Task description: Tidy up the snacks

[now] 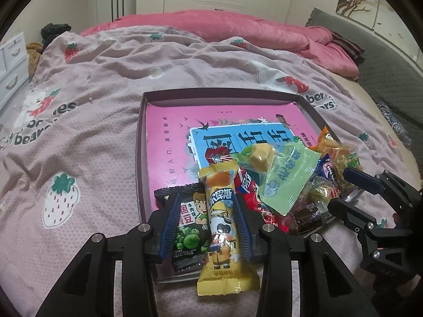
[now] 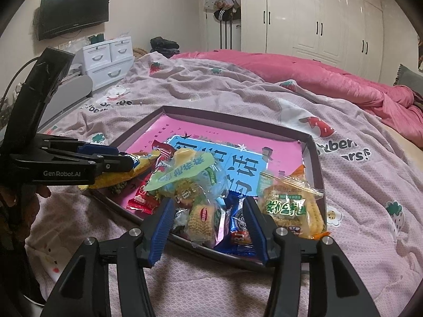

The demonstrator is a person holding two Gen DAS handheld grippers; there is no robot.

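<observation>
Room: bedroom, white wardrobe [image 2: 317, 21] at back, TV [image 2: 74, 12] upper left of right wrist view
Surface: bed with strawberry-print cover [image 1: 92, 84], pink quilt [image 1: 238, 29] behind
Tray [image 1: 142, 142]: shallow box on the cover, centre frame, pink and blue card lining it
Snacks: heaped in near part of tray
Left gripper [image 1: 206, 198]: jaws part spread around yellow snack bar [image 1: 223, 227] and green pea packet [image 1: 189, 227], contact with pads unclear
Right gripper [image 2: 208, 206]: jaws spread over corn snack packet [image 2: 203, 220] and blue packet [image 2: 238, 222], not pinching
Hand [image 2: 10, 195]: left edge of right wrist view, holding left gripper
</observation>
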